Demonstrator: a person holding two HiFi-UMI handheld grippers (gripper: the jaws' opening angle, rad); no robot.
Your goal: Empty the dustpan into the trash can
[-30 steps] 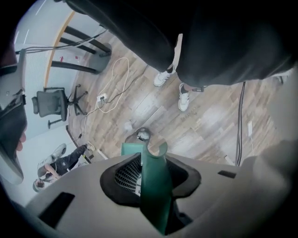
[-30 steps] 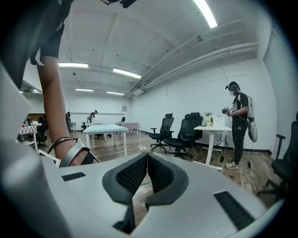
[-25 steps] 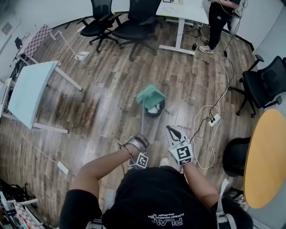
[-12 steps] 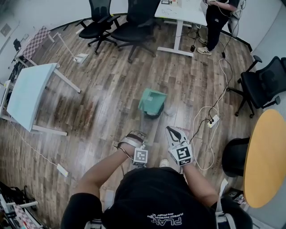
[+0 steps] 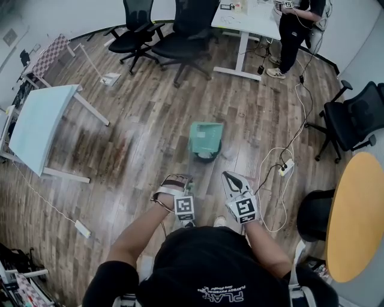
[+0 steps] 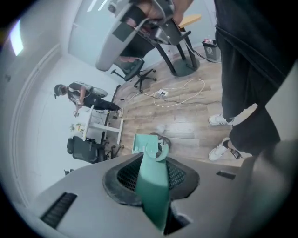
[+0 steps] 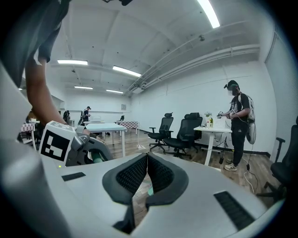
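Note:
A teal dustpan (image 5: 206, 137) on a long handle hangs tipped over a small dark trash can (image 5: 207, 155) on the wooden floor ahead of me. My left gripper (image 5: 182, 182) is shut on the handle's upper end. In the left gripper view the teal handle (image 6: 152, 186) runs between the pads (image 6: 182, 175) down to the pan (image 6: 143, 142) above the can (image 6: 163, 145). Its jaws have just been closing, with the handle between them. My right gripper (image 5: 229, 176) is level beside the left, shut and empty (image 7: 145, 173).
Black office chairs (image 5: 180, 30) and a white desk (image 5: 249, 15) stand at the back, with a person (image 5: 294, 27) beside the desk. A light table (image 5: 39, 126) is at the left. A cable and power strip (image 5: 285, 169) lie to the right, near a yellow round table (image 5: 357, 216).
The left gripper has rolled and risen, turning the dustpan with it; the pan now sits squarely over the can. The right gripper has stayed where it was.

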